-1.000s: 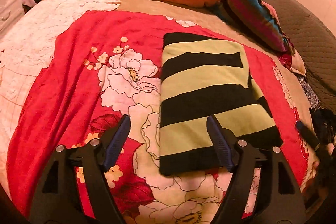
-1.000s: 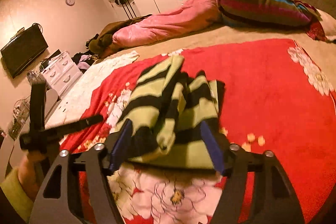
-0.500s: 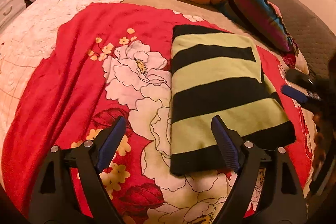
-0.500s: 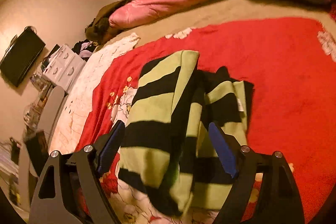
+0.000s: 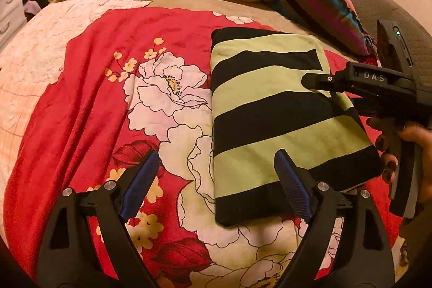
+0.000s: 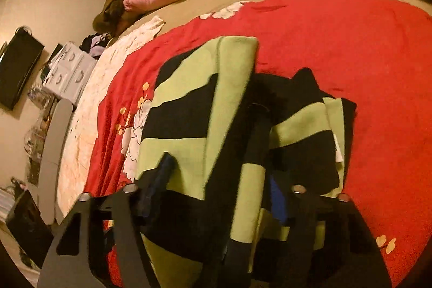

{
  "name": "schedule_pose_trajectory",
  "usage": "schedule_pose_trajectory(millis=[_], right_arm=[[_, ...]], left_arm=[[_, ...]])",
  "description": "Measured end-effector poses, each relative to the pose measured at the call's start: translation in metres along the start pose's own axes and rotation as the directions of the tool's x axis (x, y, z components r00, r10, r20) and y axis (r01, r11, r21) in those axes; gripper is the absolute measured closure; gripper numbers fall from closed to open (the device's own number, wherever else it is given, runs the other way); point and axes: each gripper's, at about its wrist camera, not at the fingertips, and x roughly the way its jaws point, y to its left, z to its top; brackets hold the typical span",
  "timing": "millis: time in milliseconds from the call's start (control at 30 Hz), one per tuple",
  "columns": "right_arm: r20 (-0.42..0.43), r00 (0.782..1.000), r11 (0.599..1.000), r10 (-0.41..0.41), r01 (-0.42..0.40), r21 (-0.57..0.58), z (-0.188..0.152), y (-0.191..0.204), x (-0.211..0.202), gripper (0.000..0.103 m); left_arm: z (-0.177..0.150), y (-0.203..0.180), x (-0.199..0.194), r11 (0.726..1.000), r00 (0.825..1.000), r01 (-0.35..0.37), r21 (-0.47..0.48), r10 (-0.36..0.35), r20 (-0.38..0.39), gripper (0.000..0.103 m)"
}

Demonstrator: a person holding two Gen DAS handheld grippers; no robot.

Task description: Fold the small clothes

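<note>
**Right gripper closes in on the folded garment's right edge**

Left wrist view: the left gripper (image 5: 216, 188) has wide jaws with nothing between the pads; they have just been opening. The striped garment (image 5: 272, 120) lies folded flat on the red blanket (image 5: 89, 88), its long axis running from near to far. Its near end sits just right of the jaw gap. The right gripper (image 5: 313, 81) reaches over the garment's right edge, held by a hand (image 5: 405, 150).

Right wrist view: the right gripper (image 6: 213, 180) is nearer to the cloth. Its jaws have just been closing, with the garment (image 6: 189, 109) between them. I cannot tell if the pads press it already, as the picture is blurred.
</note>
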Motion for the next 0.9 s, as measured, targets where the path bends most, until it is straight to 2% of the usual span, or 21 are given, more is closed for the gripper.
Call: schedule_pose_trajectory(millis=[167, 267, 400, 567, 733, 900], right_arm=[[0.021, 1.0, 0.996, -0.01, 0.012, -0.093, -0.005, 0.014, -0.008, 0.078], [0.041, 0.999, 0.988, -0.003, 0.009, -0.153, -0.007, 0.026, -0.019, 0.085], [0.072, 0.997, 0.972, 0.005, 0.012, -0.234, -0.011, 0.044, -0.035, 0.087], [0.116, 0.993, 0.972, 0.026, 0.002, -0.236, -0.012, 0.047, -0.05, 0.089], [0.142, 0.989, 0.977, 0.035, -0.004, -0.213, -0.009, 0.031, -0.068, 0.089], [0.173, 0.985, 0.98, -0.018, 0.051, -0.19, -0.007, 0.008, -0.083, 0.089]], left_arm=[[-0.001, -0.001, 0.0, 1.0, 1.0, -0.003, 0.003, 0.003, -0.002, 0.023], [-0.001, -0.001, 0.0, 1.0, 1.0, -0.001, -0.002, 0.001, -0.001, 0.023], [-0.002, -0.001, -0.002, 1.0, 1.0, 0.002, -0.006, -0.002, 0.004, 0.023], [-0.002, -0.004, -0.005, 1.0, 1.0, 0.026, -0.011, -0.026, 0.007, 0.023], [-0.003, -0.012, -0.008, 0.999, 0.999, 0.041, 0.01, -0.041, 0.019, 0.023], [-0.003, -0.019, -0.009, 0.999, 0.999, 0.046, 0.027, -0.047, 0.021, 0.023]])
